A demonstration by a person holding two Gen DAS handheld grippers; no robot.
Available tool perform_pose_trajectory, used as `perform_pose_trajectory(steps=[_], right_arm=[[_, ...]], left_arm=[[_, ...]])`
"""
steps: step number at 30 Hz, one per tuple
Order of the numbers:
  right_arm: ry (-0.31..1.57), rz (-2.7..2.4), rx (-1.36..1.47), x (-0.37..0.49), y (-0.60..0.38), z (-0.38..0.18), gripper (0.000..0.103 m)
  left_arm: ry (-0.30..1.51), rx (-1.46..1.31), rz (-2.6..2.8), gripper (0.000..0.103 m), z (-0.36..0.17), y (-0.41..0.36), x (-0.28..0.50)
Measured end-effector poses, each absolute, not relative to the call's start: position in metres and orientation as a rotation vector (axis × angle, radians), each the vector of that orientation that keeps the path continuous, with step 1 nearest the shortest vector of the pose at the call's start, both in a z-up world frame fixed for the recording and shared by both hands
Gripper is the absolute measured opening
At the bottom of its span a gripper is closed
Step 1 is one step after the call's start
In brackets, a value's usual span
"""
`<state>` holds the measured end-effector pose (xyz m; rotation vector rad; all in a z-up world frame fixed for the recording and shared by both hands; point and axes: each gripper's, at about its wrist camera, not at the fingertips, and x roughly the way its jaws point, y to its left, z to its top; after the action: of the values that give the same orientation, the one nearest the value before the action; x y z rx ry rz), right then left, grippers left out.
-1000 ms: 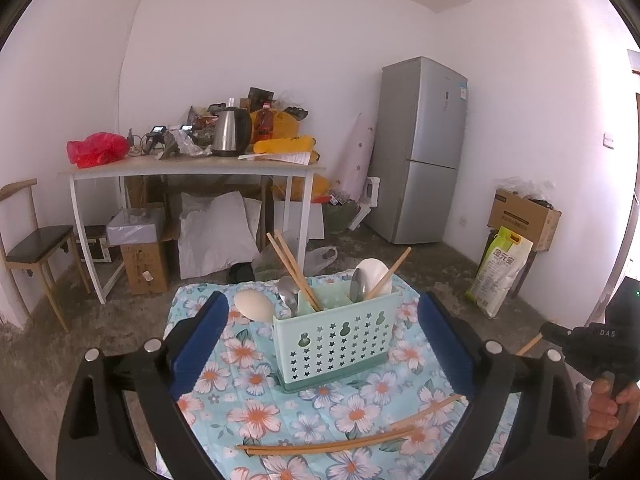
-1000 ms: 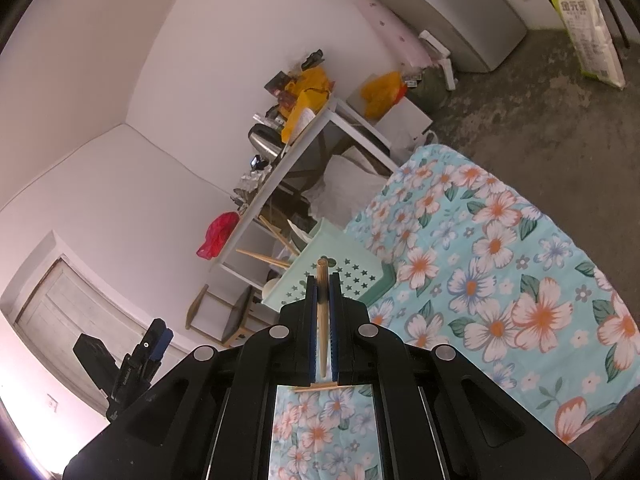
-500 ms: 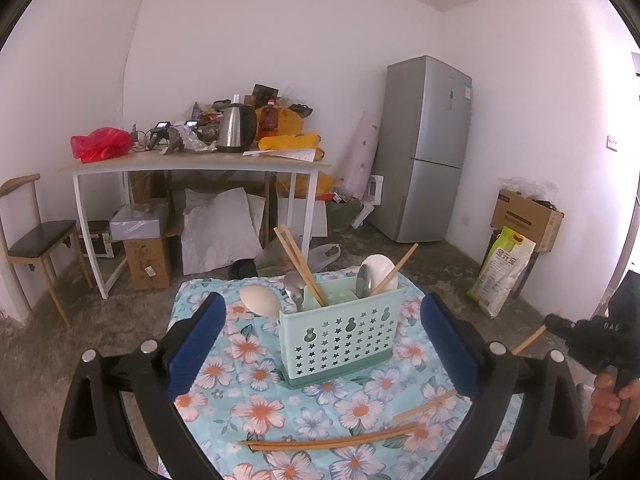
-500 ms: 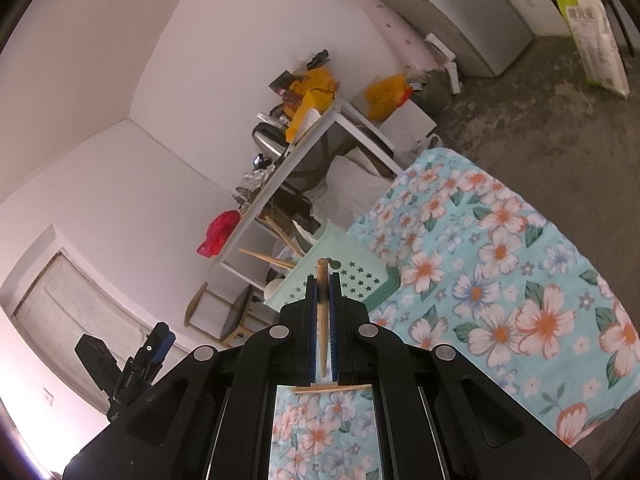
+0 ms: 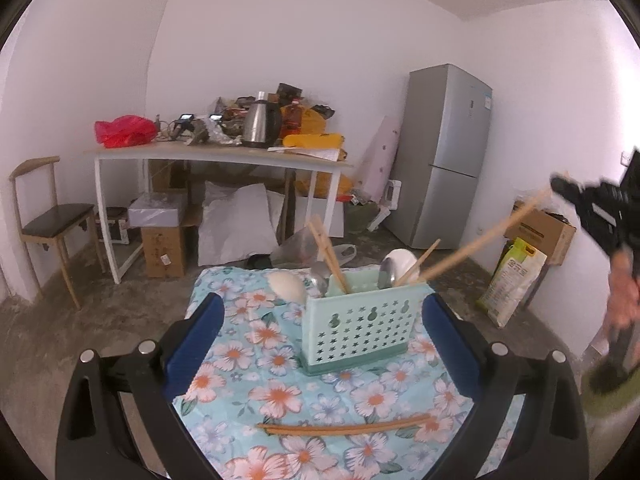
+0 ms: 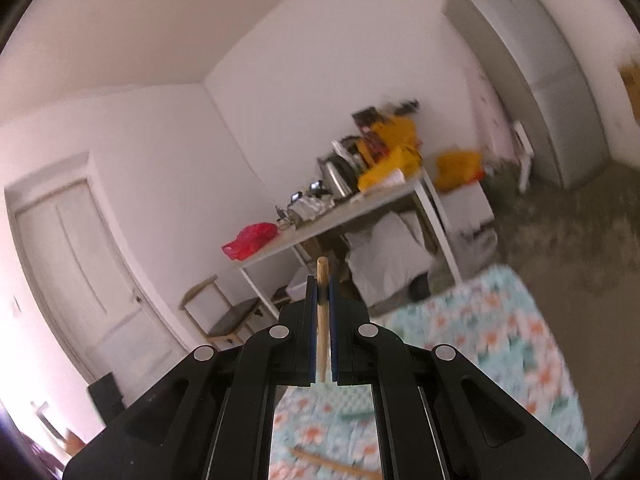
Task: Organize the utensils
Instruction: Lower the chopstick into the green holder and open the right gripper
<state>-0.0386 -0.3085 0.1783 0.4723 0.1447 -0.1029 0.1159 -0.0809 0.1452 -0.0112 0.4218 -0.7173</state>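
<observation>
Pale green plastic utensil caddy [image 5: 362, 320], pierced with stars and gourd shapes, upright on the floral tablecloth [image 5: 256, 384], roughly midway between the blue pads of the left gripper [image 5: 320, 344], jaws spread wide with nothing between them. In the caddy: a pair of wooden chopsticks [image 5: 329, 257] leaning left, a metal spoon [image 5: 387, 272], a white ladle [image 5: 402, 260] and another single stick. Just beside the caddy's left rear corner, a white spoon [image 5: 286, 286] lying on the cloth. Near the front edge of the cloth, a long chopstick [image 5: 344, 428] lying crosswise, well apart from the caddy. At the right of the left-wrist view, the right gripper [image 6: 322, 312] raised above table height, gripped by a hand [image 5: 622, 296], clamped tight on one held chopstick [image 6: 322, 320], the stick's free end slanting down to the caddy's right compartment [image 5: 404, 280]; whether the tip is inside cannot be told. Behind, a cluttered white table [image 5: 216, 156], a wooden chair [image 5: 52, 216] and a grey fridge [image 5: 448, 156].
</observation>
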Motion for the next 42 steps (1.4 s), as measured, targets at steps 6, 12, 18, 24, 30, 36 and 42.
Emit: perform_pose_trajectory(steps=[6,12,18,24,30,36,42], right_arm=[[0.225,-0.168,0.294,0.027,-0.296,0.181,0.003],[0.303,-0.203,0.155,0.071,-0.28,0.155,0.003],[0.372,-0.193,0.024,0.094,-0.256,0.131,0.004],[0.408,-0.012,0.094,0.08,-0.255,0.123,0.009],[0.378,0.081,0.237,0.056,-0.267,0.131,0.015],[0.309,0.102,0.348,0.013,-0.28,0.142,0.019],[0.276,0.081,0.401,-0.029,-0.281,0.132,0.023]], left_arm=[[0.431,-0.054,-0.673,0.097,0.142,-0.058,0.121],[0.435,-0.096,-0.643,0.097,0.142,-0.04,0.124],[0.429,-0.099,-0.631,0.097,0.143,-0.034,0.124],[0.45,-0.109,-0.651,0.097,0.14,-0.035,0.125],[0.458,-0.109,-0.681,0.097,0.138,-0.042,0.124],[0.471,-0.104,-0.704,0.097,0.134,-0.051,0.123],[0.49,-0.093,-0.721,0.097,0.128,-0.059,0.124]])
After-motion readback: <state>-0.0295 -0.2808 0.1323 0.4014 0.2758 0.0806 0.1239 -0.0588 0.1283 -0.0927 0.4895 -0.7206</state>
